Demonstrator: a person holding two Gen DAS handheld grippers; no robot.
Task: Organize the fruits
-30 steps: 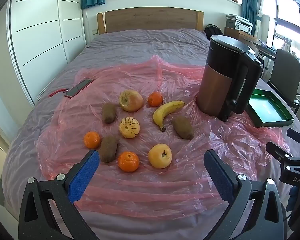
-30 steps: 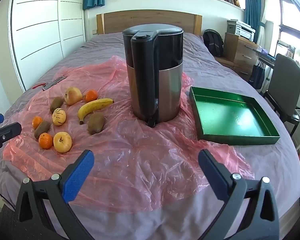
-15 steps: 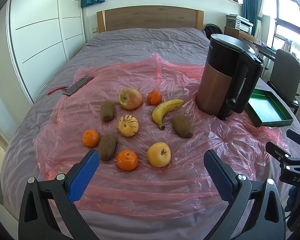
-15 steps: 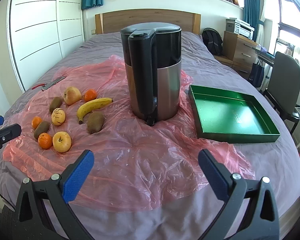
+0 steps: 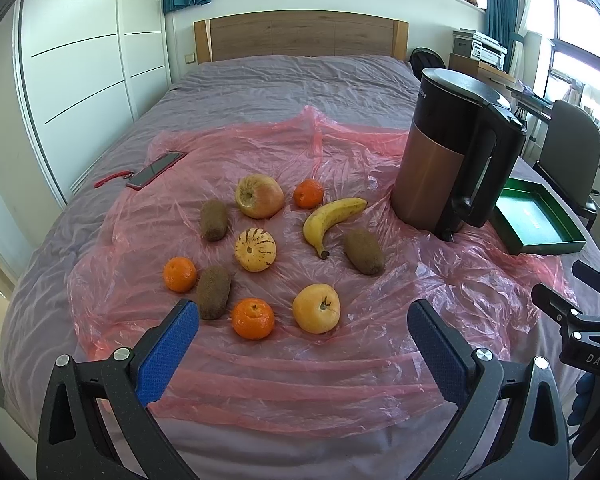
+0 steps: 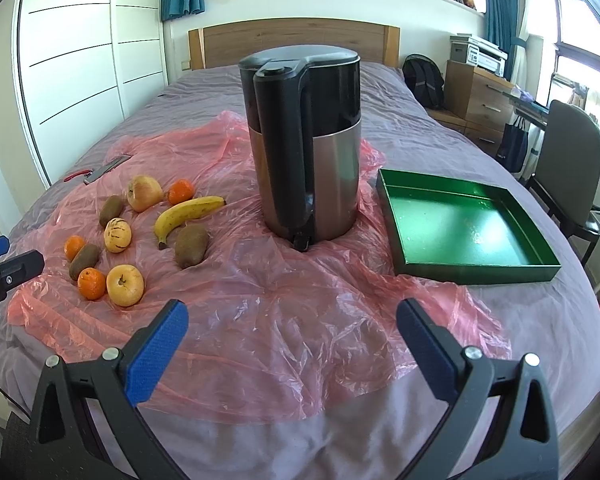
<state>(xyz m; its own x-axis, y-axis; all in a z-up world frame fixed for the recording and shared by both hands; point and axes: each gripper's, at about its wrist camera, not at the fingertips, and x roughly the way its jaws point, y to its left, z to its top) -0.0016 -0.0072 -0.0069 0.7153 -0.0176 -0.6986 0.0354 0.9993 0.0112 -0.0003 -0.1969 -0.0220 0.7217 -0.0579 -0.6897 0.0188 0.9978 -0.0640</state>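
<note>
Several fruits lie on a pink plastic sheet (image 5: pixel 340 152) on the bed: a banana (image 5: pixel 332 216), two apples (image 5: pixel 316 308) (image 5: pixel 259 196), a striped yellow fruit (image 5: pixel 255 249), three oranges, one of them (image 5: pixel 253 318) nearest, and three kiwis, one (image 5: pixel 363 257) by the banana. An empty green tray (image 6: pixel 460 224) sits right of the kettle. My left gripper (image 5: pixel 302 328) is open and empty just in front of the near fruits. My right gripper (image 6: pixel 292 324) is open and empty in front of the kettle.
A tall black and steel kettle (image 6: pixel 306 136) stands between the fruits and the tray. A phone (image 5: pixel 156 168) with a red strap lies at the sheet's far left. A chair (image 6: pixel 568 168) and a drawer unit stand to the right of the bed.
Both views have shifted slightly, as both grippers drew back or rose a little. Both stay open and the fruits have not moved.
</note>
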